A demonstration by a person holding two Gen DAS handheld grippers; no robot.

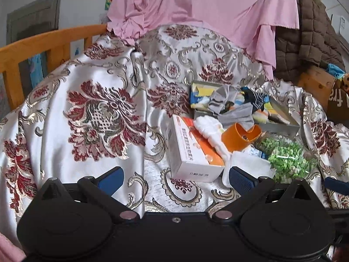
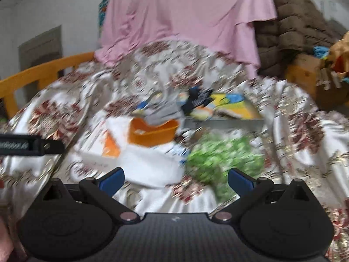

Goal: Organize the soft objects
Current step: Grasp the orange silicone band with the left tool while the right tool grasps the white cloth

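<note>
— Grippers?
— Left gripper (image 1: 175, 178) and right gripper (image 2: 175, 178) both spread wide, holding nothing.
— Soft objects?
— Grey cloth (image 1: 226, 102) lies in the tin box (image 1: 281, 126), well ahead; white sock (image 1: 209, 131) on the carton (image 1: 192, 152), just ahead of the left gripper.

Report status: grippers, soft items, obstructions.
Left gripper open, empty. Right gripper open, empty. Grey socks in metal tin, untouched. Orange cup, medicine box crowd the pile.
</note>
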